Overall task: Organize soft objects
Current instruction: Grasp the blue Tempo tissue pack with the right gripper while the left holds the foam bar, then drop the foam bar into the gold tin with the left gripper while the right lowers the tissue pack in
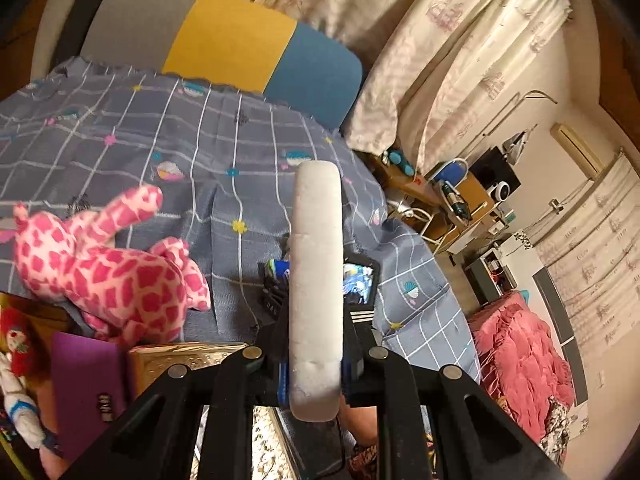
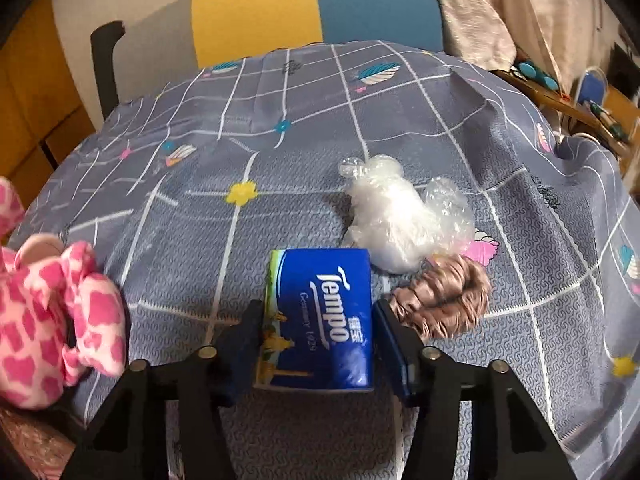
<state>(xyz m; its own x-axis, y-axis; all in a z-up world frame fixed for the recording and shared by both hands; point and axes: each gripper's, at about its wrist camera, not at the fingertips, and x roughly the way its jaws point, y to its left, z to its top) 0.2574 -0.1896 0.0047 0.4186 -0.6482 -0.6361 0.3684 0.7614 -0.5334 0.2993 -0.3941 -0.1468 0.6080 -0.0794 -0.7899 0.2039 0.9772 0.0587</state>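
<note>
My left gripper (image 1: 316,364) is shut on a white foam pad (image 1: 316,280), held edge-on above the table's front. My right gripper (image 2: 318,320) is shut on a blue Tempo tissue pack (image 2: 320,316), low over the grey checked tablecloth (image 2: 280,128). The right gripper's body with its small screen (image 1: 358,282) shows behind the foam pad. A pink spotted plush toy (image 1: 108,272) lies at the left of the table; it also shows in the right wrist view (image 2: 48,320). A clear crumpled plastic bag (image 2: 400,216) and a brown fuzzy scrunchie (image 2: 444,296) lie just right of the tissue pack.
A chair with grey, yellow and blue back (image 1: 224,40) stands behind the table. At the front left are a purple object (image 1: 88,384), a gold patterned box (image 1: 188,356) and a small doll (image 1: 16,360). A pink quilt (image 1: 520,356) and cluttered desks (image 1: 460,200) are to the right.
</note>
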